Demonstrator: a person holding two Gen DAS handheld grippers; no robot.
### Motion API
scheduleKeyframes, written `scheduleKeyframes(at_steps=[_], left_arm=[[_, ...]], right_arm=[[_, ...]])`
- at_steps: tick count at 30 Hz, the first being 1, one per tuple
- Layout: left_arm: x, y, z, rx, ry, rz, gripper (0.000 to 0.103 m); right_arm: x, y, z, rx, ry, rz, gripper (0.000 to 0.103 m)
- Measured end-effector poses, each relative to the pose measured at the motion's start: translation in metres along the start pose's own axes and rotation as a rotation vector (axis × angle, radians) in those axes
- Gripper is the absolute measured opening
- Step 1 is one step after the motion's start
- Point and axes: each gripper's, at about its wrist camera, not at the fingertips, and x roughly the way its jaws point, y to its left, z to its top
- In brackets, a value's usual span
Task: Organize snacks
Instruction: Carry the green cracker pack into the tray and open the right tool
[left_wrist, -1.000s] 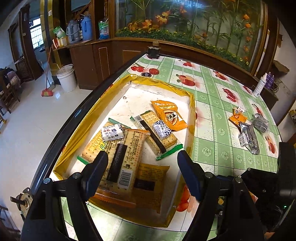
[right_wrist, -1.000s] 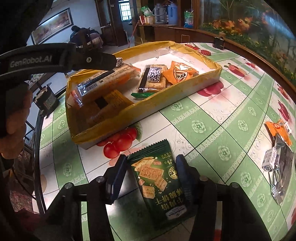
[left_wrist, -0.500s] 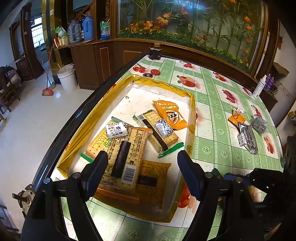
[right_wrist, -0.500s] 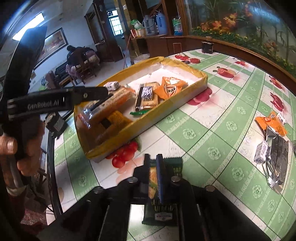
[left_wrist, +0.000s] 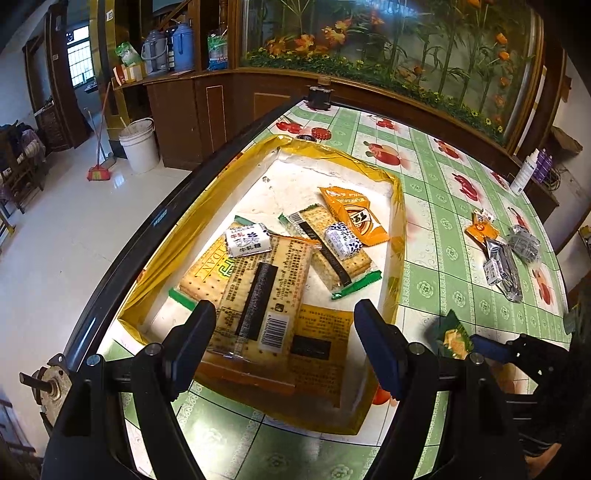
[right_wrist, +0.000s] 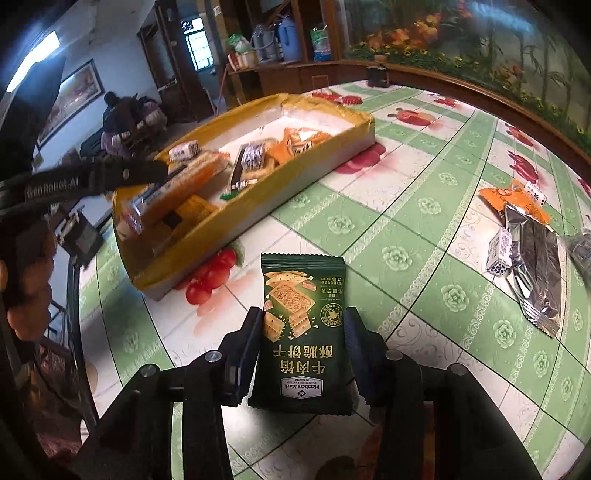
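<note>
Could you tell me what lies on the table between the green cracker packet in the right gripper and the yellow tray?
Only bare tablecloth with printed red fruit lies between the green cracker packet and the yellow tray; the right wrist view shows it.

A table with a green and white cloth

The table (right_wrist: 424, 206) has fruit pictures on its cloth. A yellow tray (left_wrist: 397, 236) sits on it near the edge. Well apart lie an orange packet (right_wrist: 517, 199), a silver packet (right_wrist: 535, 266) and a small white candy (right_wrist: 498, 251), close together. A white bottle (left_wrist: 526, 175) stands at the far side.
</note>
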Motion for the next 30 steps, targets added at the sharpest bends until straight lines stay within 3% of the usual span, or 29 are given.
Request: scheduleKeyframes(at_steps=[8, 14, 20, 24, 30], left_arm=[[-0.001, 0.011, -0.002, -0.035, 0.006, 0.004, 0.078], [-0.005, 0.034, -0.004, -0.078, 0.000, 0.073, 0.077], [0.001, 0.046, -0.006, -0.111, 0.017, 0.065, 0.077], [0.004, 0.032, -0.005, -0.087, 0.024, 0.045, 0.077], [0.002, -0.001, -0.005, -0.012, 0.019, 0.028, 0.076]], right_arm=[[-0.011, 0.027, 0.049, 0.019, -0.128, 0.131, 0.045], [0.026, 0.063, 0.088, -0.003, -0.116, 0.193, 0.045], [0.049, 0.059, 0.089, 0.056, -0.087, 0.212, 0.048], [0.033, 0.044, 0.084, 0.073, -0.116, 0.205, 0.048], [0.003, 0.009, 0.068, 0.097, -0.162, 0.115, 0.048]])
